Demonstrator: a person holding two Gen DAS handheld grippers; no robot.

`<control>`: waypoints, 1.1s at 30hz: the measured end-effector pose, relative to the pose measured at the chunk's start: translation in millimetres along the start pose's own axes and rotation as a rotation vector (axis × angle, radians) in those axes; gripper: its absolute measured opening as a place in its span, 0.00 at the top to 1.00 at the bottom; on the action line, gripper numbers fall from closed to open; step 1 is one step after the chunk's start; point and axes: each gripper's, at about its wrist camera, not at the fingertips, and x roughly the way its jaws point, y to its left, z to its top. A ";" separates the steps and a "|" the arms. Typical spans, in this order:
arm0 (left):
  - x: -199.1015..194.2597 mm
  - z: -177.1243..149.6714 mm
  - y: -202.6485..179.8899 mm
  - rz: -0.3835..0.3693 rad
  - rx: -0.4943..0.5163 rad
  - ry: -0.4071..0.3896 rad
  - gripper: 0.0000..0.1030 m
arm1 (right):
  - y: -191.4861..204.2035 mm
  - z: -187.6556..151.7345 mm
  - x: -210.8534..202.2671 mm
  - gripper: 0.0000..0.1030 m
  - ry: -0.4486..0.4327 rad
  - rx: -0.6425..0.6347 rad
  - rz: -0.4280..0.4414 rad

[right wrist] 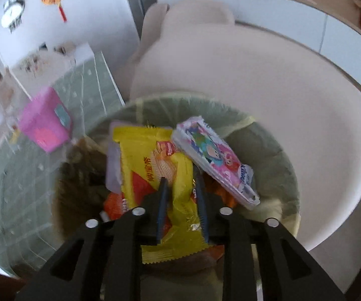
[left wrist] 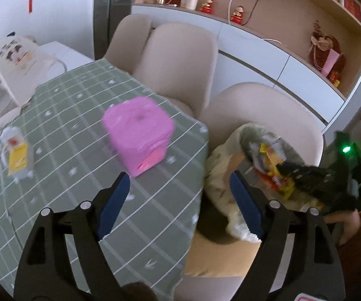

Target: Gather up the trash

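Observation:
In the left wrist view my left gripper (left wrist: 180, 185) hangs open and empty over the edge of the green checked tablecloth (left wrist: 55, 200). A white and yellow wrapper (left wrist: 17, 158) lies on the cloth at far left. To the right a bin lined with a pale bag (left wrist: 220, 170) sits on a chair, with the right gripper (left wrist: 291, 173) over it. In the right wrist view my right gripper (right wrist: 181, 185) is above the bin's bag (right wrist: 276, 155). A yellow wafer wrapper (right wrist: 150, 165) lies loosely between its parted fingers. A cartoon tissue pack (right wrist: 213, 160) and an orange wrapper (right wrist: 114, 205) lie in the bin.
A pink box (left wrist: 137, 135) stands on the table near its edge, beyond my left fingers. A printed paper bag (left wrist: 9, 62) sits at the table's far left. Beige chairs (left wrist: 178, 62) line the table's side, with a white cabinet and shelves behind. A hand (left wrist: 341, 223) holds the right gripper.

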 end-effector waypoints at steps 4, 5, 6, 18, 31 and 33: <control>-14.4 -12.7 16.0 0.024 0.023 -0.023 0.25 | 14.7 -11.3 -29.9 0.56 -0.068 0.030 -0.053; -21.8 -17.5 20.9 0.038 0.041 -0.043 0.25 | 21.3 -16.2 -39.8 0.55 -0.089 0.041 -0.067; -28.4 -21.8 23.9 0.042 0.055 -0.059 0.25 | 28.4 -21.7 -50.4 0.54 -0.113 0.055 -0.079; -98.0 -80.2 61.7 0.012 0.235 -0.157 0.25 | 165.9 -109.7 -157.0 0.54 -0.284 0.098 -0.110; -135.2 -104.8 66.6 -0.020 0.279 -0.222 0.25 | 248.3 -171.4 -183.2 0.54 -0.301 0.121 -0.248; -136.9 -106.8 65.5 -0.052 0.279 -0.221 0.25 | 243.5 -173.8 -187.0 0.54 -0.313 0.165 -0.245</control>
